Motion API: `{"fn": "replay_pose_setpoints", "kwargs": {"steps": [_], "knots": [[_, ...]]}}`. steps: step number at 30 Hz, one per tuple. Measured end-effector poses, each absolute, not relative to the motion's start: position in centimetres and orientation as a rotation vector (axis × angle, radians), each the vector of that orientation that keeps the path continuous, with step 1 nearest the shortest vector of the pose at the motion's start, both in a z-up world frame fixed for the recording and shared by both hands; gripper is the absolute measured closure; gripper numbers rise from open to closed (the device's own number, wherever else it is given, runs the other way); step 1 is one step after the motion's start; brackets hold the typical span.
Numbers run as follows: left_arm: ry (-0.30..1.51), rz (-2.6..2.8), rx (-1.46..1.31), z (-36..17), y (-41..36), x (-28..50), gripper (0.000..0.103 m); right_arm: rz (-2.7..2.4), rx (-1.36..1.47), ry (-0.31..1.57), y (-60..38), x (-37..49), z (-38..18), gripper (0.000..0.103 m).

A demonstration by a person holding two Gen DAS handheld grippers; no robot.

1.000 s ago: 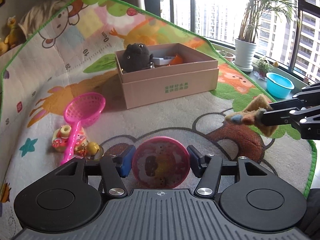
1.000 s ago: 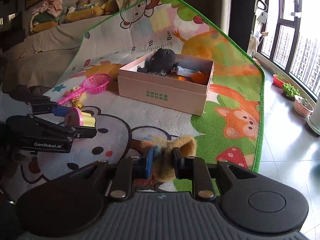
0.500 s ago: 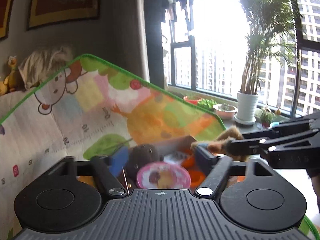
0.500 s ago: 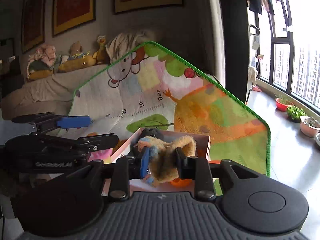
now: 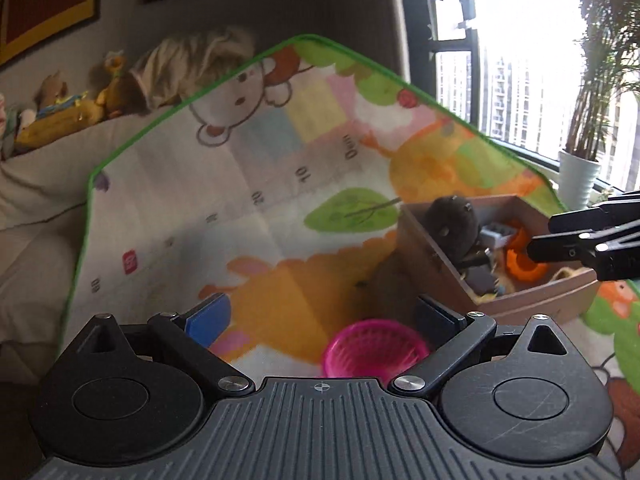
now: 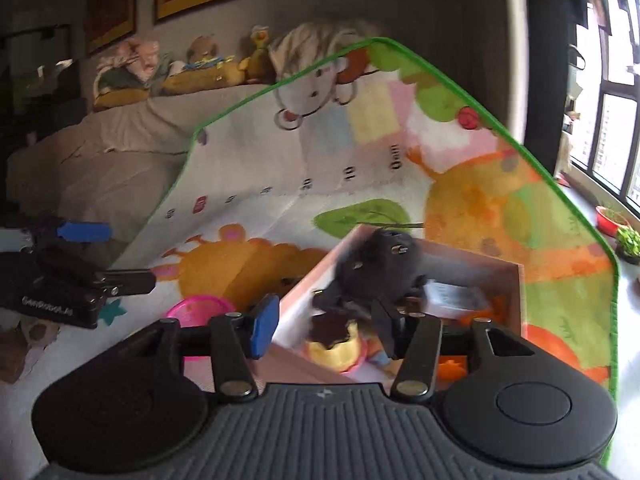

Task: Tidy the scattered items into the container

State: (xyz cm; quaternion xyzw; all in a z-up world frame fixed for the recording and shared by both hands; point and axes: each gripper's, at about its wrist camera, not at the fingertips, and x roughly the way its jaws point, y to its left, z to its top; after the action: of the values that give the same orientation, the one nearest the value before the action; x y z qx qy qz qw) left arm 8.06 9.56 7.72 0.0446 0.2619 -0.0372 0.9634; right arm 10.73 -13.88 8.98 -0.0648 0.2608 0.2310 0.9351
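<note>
Both toys dropped, cardboard box (image 6: 404,280), grippers emptied

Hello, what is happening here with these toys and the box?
A person is tidying toys into the cardboard box. Both tools are open and hold nothing: the right tool hovers over the box, the left tool over the mat. A dark plush toy lies inside. The pink scoop waits outside.

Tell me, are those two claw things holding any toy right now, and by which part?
Nothing is held. The left gripper stands open above the pink scoop, and the right gripper is open over the cardboard box.
</note>
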Motion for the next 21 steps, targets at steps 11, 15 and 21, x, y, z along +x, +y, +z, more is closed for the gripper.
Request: {"fn": "replay_pose_setpoints", "kwargs": {"steps": [11,15,21], "knots": [[0.615,0.048,0.005,5.3,15.1,3.4,0.002,0.534,-0.172,0.643,-3.0,9.0,4.1,0.042],[0.622,0.056,-0.005,4.5,15.9,2.1,0.001,0.48,-0.284,0.569,-0.8,11.0,4.6,0.022],[0.633,0.002,-0.035,3.6,16.3,1.3,0.001,0.45,-0.381,0.718,2.3,15.5,3.3,0.022]]}}
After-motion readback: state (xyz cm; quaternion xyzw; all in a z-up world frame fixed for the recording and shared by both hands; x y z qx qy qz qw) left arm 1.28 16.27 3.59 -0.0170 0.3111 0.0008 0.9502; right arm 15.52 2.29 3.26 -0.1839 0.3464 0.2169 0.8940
